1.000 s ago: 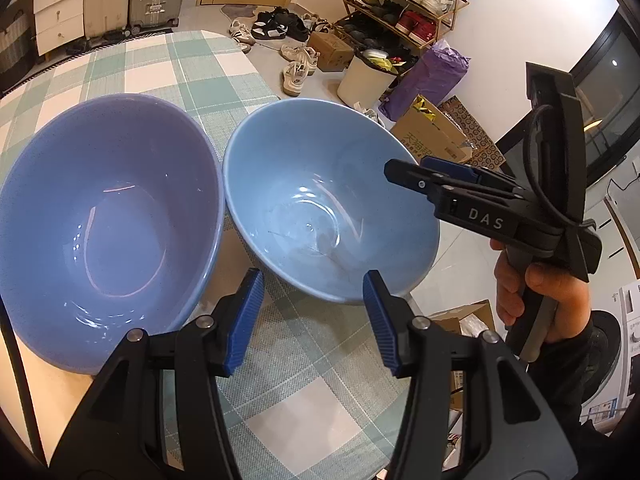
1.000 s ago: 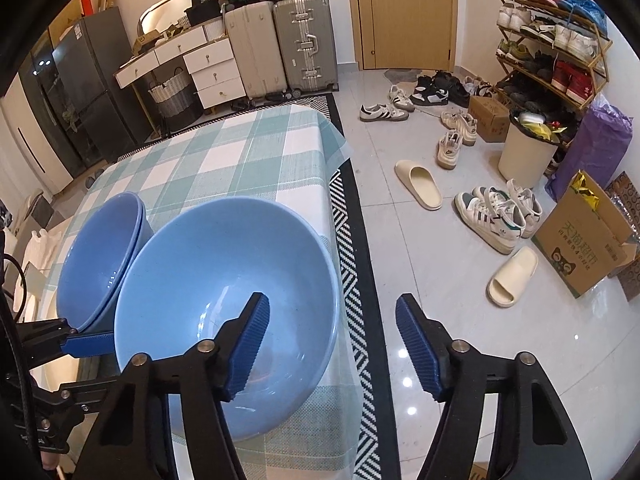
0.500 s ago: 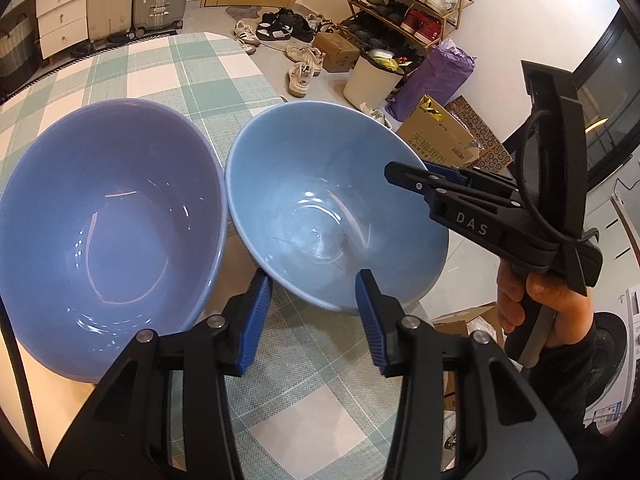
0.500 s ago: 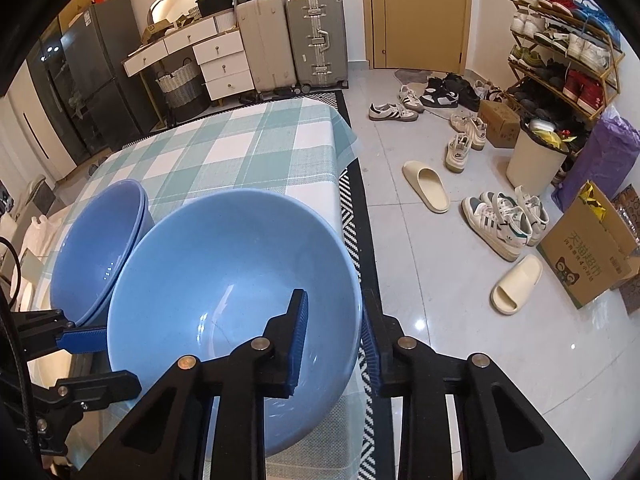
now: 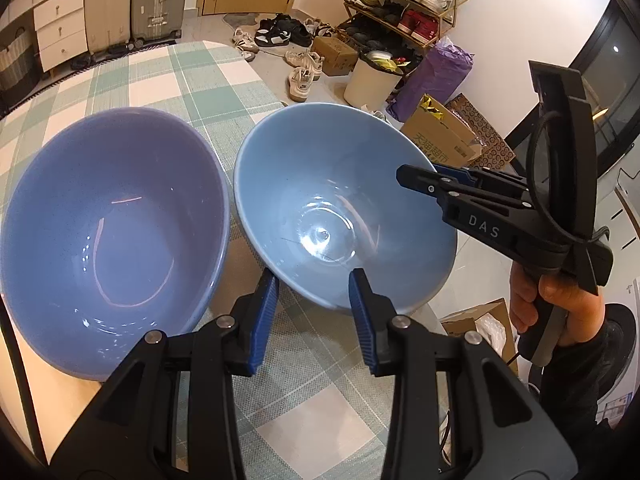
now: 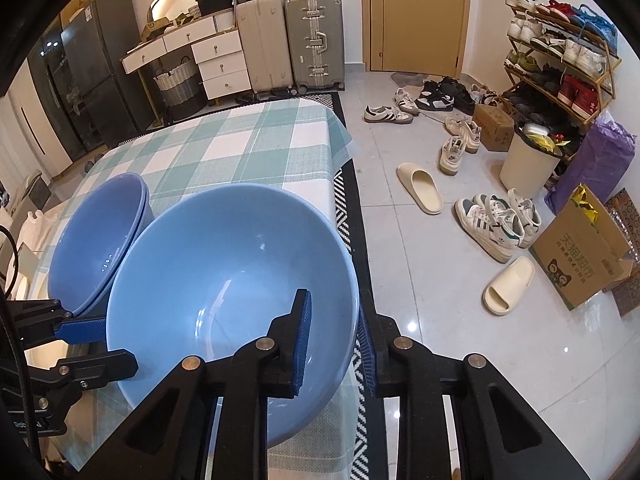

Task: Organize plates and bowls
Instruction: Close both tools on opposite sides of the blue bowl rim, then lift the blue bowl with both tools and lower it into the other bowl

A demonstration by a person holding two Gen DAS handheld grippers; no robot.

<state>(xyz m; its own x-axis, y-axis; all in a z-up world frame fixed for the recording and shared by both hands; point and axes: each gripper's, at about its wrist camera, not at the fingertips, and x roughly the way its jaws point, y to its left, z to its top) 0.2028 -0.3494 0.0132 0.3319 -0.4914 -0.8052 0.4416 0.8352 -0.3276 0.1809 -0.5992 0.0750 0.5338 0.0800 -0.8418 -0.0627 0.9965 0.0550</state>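
Light-blue glazed bowl (image 5: 344, 208) sits on checked tabletop (image 5: 320, 380) beside darker blue bowl (image 5: 108, 232); left tongs (image 5: 314, 316), closing lately, straddle its near rim, pads apart. Right wrist view: right tongs (image 6: 334, 344) have just closed, clamped on bowl's rim near tabletop edge.

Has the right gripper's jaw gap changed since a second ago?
Yes. The right gripper has just been closing and now pinches the light blue bowl's rim, above the black-and-white rug.
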